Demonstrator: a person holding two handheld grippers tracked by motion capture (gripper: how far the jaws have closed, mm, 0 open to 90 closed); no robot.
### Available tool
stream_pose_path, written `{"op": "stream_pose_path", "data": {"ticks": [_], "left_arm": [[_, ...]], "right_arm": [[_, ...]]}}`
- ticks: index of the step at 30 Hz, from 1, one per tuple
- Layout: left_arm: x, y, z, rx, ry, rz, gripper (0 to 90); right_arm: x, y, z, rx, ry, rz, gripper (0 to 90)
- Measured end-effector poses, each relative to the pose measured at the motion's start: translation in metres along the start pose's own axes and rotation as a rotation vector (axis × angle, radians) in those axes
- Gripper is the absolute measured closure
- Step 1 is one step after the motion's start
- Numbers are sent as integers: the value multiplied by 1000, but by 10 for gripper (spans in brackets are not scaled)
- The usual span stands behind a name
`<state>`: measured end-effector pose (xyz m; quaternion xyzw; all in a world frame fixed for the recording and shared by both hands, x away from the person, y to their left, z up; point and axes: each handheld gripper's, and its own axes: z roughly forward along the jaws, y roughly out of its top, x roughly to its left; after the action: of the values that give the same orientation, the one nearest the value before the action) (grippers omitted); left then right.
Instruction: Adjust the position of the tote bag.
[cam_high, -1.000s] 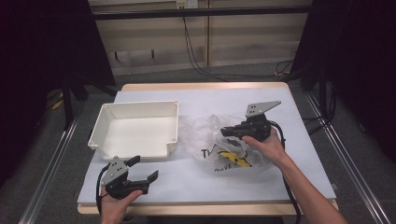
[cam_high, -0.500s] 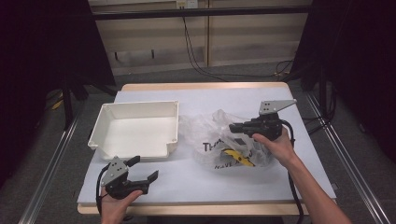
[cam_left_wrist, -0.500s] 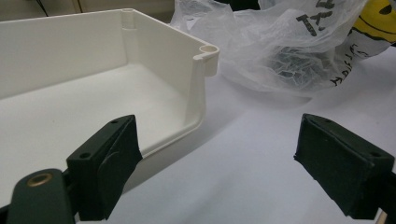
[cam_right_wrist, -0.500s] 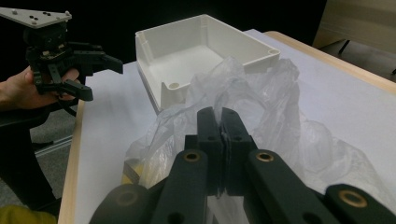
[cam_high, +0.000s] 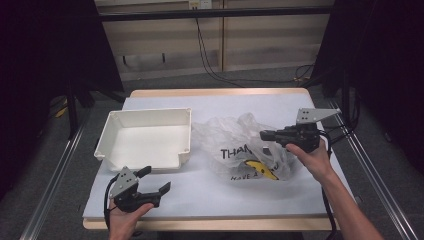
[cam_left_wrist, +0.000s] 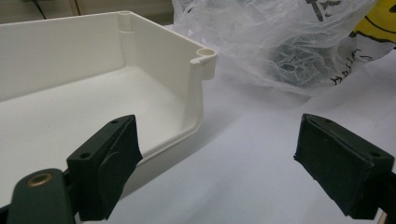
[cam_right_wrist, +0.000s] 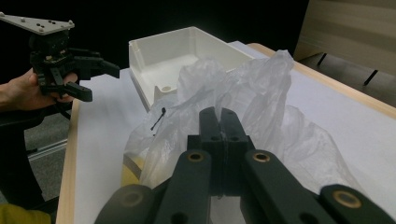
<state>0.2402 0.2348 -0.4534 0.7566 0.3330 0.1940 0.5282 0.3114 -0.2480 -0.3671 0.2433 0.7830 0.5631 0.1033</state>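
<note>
Hovering over plastic bag, right gripper fingers clenched, empty; left gripper fingers released near tray corner.

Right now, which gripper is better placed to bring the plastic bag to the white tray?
Right. The right gripper is shut and sits at the plastic bag, though a pinch on the film cannot be confirmed. The left gripper is open at the near table edge, in front of the white tray, apart from the bag.

place: lab | signs: black curtains; metal rails; trailing cables
</note>
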Motion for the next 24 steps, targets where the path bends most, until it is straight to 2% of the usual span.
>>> {"op": "stream_pose_path", "data": {"ticks": [3,5,8,9,11,15,16,20,21,22,24], "left_arm": [[-1,3,2,-9,-19,-2,125],[-3,7,3,-36,-39,-14,127],[-5,12,5,-35,-38,5,142],[-7,19,10,-41,-54,24,156],[-9,26,13,-45,-70,35,171],[-13,38,20,-63,-103,55,244],[-14,46,26,-80,-134,62,254],[-16,59,36,-98,-150,76,339],[-16,67,42,-111,-170,85,363],[-17,72,45,-116,-158,91,373],[-17,80,51,-130,-178,102,406]], "right_arm": [[1,-1,-8,-11,-14,-5,900],[2,-1,-12,-20,-19,-10,900],[4,-2,-17,-32,-28,-13,900],[5,-3,-22,-49,-28,-15,900],[6,-5,-27,-59,-31,-12,900],[8,-8,-33,-67,-37,-10,900],[8,-10,-35,-72,-37,-3,900],[10,-13,-36,-68,-31,1,900],[12,-15,-37,-62,-31,-1,900],[13,-15,-37,-58,-33,-3,900],[14,-17,-38,-52,-32,-6,900]]}}
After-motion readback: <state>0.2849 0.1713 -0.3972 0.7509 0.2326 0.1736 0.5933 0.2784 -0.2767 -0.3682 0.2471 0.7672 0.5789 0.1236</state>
